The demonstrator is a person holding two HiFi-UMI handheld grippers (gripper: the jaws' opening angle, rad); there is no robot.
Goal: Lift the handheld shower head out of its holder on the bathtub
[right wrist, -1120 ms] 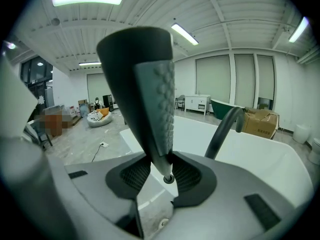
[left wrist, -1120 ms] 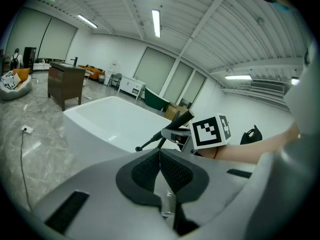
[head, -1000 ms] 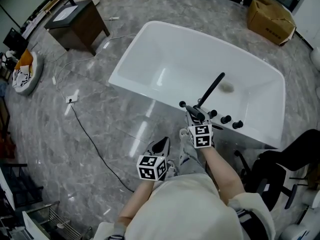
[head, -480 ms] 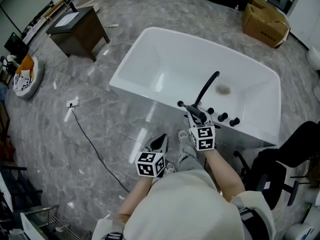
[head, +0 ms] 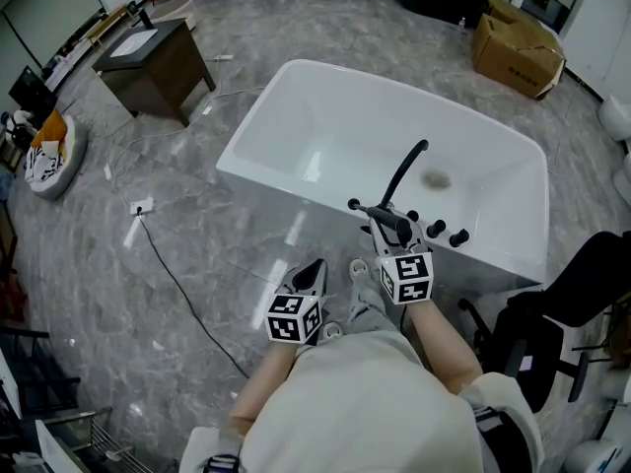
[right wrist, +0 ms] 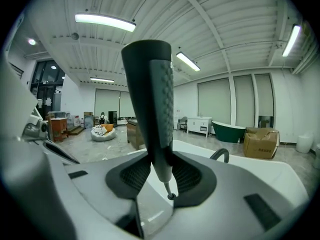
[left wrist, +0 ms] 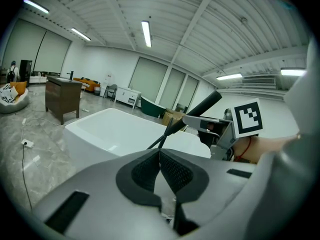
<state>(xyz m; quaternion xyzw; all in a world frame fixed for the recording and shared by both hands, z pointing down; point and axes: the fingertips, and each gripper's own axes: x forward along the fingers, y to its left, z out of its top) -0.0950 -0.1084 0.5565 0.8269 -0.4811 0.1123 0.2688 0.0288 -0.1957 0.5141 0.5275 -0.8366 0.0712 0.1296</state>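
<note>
The bathtub (head: 286, 106) is gleaming plain white against the floor (head: 197, 264), which is showing grey marble veining. The shower head (right wrist: 150, 94) is looking dark grey with a finely dotted strip. The left gripper (head: 315, 267) and right gripper (head: 387, 228) are wearing black-and-white square markers.

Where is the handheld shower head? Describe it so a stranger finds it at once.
Start at the white bathtub; its near rim carries a row of black fittings. Beside the curved spout and round knobs, the shower head is the one straight, slim dark wand, clamped in the right hand-held gripper.
</note>
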